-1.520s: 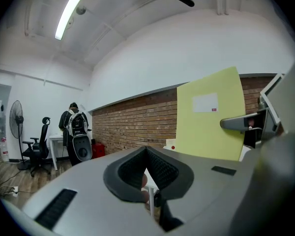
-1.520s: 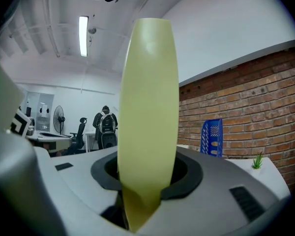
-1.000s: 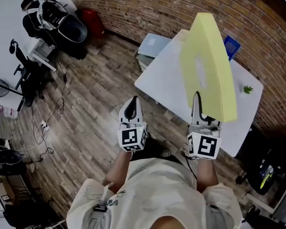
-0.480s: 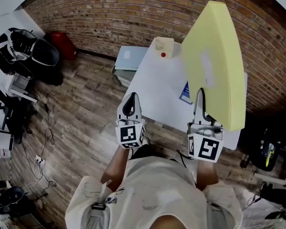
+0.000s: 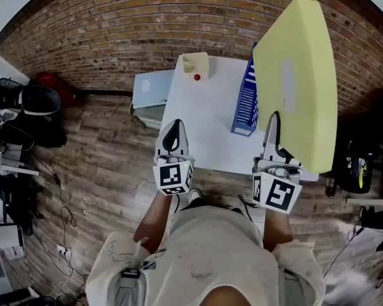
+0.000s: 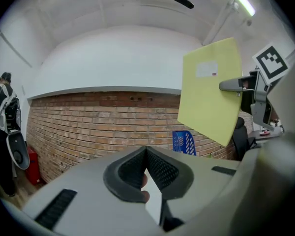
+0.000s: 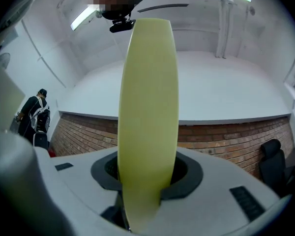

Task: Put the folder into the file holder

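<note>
- Only the left gripper view shows the left gripper (image 6: 146, 154) with its jaws together on nothing, and the flat face of the folder (image 6: 209, 92) with its white label.
- The right gripper view shows the folder edge-on, clamped upright in the right gripper (image 7: 146, 181).
- The head view shows a brick wall (image 5: 147, 24), a wood floor (image 5: 96, 171) and a white table (image 5: 204, 126).
- On the table are a cream box (image 5: 196, 64), a red ball (image 5: 196, 77) and the blue holder (image 5: 244, 104); the raised folder covers the holder's right edge.

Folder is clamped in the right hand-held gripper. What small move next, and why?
Probably carry the yellow folder left over the blue file holder: the right hand-held gripper holds it on edge to the holder's right, not yet above its slots.
</note>
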`<state>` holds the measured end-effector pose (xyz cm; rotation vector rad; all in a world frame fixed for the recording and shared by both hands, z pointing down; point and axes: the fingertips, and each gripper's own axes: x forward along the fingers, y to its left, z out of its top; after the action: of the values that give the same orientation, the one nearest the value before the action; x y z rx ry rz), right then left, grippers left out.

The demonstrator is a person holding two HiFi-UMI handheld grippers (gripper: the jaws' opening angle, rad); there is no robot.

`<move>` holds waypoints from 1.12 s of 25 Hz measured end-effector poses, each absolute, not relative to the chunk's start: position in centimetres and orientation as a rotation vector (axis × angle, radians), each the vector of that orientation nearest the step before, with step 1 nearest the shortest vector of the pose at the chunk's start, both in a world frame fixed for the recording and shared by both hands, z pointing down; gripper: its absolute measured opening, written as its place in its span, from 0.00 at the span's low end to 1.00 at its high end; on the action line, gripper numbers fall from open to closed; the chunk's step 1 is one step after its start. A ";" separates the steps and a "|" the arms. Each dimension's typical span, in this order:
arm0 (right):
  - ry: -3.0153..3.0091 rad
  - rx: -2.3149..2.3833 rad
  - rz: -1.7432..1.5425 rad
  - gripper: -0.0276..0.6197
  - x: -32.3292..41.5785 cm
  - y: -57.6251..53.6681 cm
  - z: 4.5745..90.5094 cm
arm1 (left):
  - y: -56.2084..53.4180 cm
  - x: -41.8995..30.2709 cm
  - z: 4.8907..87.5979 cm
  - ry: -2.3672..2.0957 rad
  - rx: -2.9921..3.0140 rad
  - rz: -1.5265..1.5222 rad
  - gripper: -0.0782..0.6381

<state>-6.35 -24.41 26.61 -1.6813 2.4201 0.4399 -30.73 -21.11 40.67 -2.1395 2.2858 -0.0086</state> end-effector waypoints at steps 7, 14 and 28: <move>2.345 -1.857 0.378 0.30 -5.6 -24.6 28.7 | -23.5 -29.5 41.3 2.140 -2.291 -0.030 0.12; 2.290 -1.949 0.298 0.30 -5.8 -24.7 30.2 | -24.5 -29.6 42.0 2.045 -2.374 -0.063 0.12; 2.330 -1.999 0.237 0.30 -7.6 -27.9 33.7 | -24.8 -31.2 46.2 2.070 -2.432 -0.164 0.12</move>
<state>-7.55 -27.86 33.75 -1.9995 2.3299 0.2371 -31.23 -24.83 46.18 -2.4324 2.0704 -0.1644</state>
